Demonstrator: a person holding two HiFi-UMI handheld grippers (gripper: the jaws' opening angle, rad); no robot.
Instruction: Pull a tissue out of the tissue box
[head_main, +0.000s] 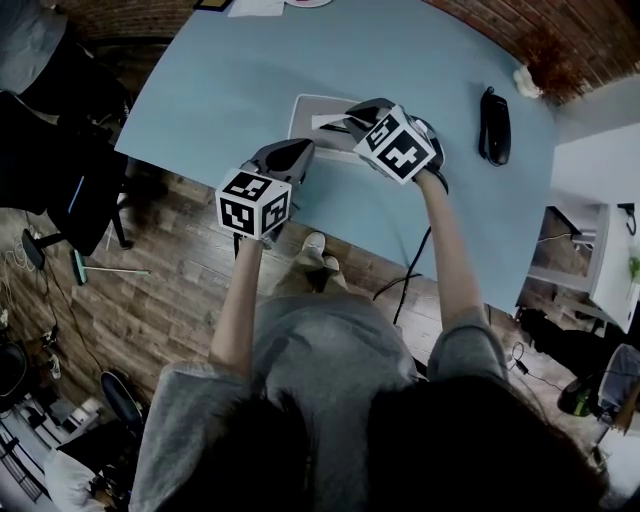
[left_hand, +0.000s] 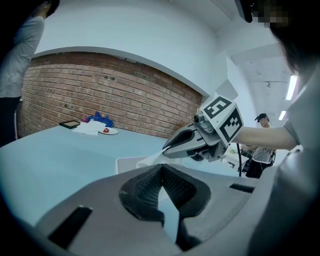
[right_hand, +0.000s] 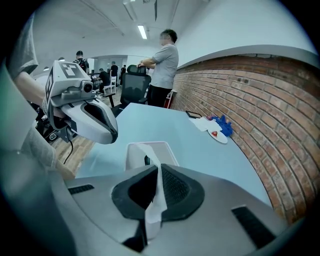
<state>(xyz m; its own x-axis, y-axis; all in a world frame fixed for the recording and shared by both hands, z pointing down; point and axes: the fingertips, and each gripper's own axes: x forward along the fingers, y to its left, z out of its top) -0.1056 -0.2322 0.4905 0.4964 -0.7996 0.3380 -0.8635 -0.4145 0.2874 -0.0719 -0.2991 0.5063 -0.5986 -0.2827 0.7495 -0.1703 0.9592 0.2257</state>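
A blue table (head_main: 220, 80) bears a pale tissue box (head_main: 308, 118) near its front edge. The left gripper (left_hand: 161, 169) is just beside the box, jaws pressed together on nothing. The right gripper (right_hand: 159, 167) pinches a tissue (right_hand: 154, 205) that leads up from the box's slot.

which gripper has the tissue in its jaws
The right gripper: its jaws are shut on the tissue that rises from the box. The left gripper is shut on nothing.
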